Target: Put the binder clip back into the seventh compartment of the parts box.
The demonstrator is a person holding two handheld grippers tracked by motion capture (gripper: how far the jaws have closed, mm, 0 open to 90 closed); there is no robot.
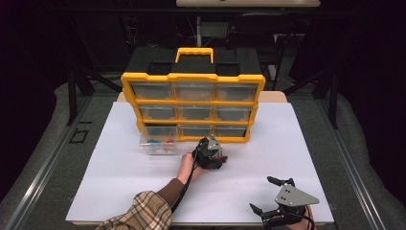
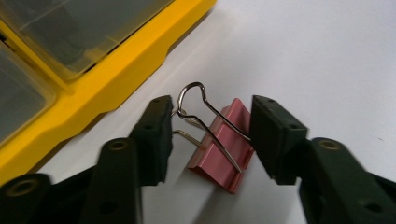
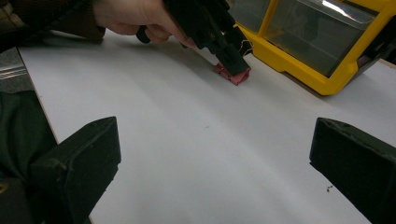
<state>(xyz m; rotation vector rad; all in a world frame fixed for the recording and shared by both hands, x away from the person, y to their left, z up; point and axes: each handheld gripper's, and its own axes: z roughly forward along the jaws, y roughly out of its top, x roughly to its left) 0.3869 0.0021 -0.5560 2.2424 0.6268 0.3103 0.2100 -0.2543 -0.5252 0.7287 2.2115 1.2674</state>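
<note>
The white table carries a yellow-framed drawer cabinet standing upright toward its far edge, black on top with a yellow handle. The lower-left drawer is pulled out toward the person and contains small red and blue items. The surface in front of the cabinet is open from the left edge to the right edge. Beyond the table edges the floor is dark, with metal rails along both sides.

Left gripper: positioned just in front of the cabinet's lower frame, near the middle column of drawers. In the left gripper view its jaws stand partly open on either side of a pink binder clip that lies on the table surface. The left jaw is touching or nearly touching the clip's wire handles; the right jaw sits against the handle wire at the clip's other side. Full closure on the clip is not shown. The clip lies just beside the cabinet's yellow base.

Right gripper: located near the table's near edge, toward the right corner, well apart from the cabinet. Its jaws are spread wide and hold nothing; bare table lies between them in the right gripper view.
</note>
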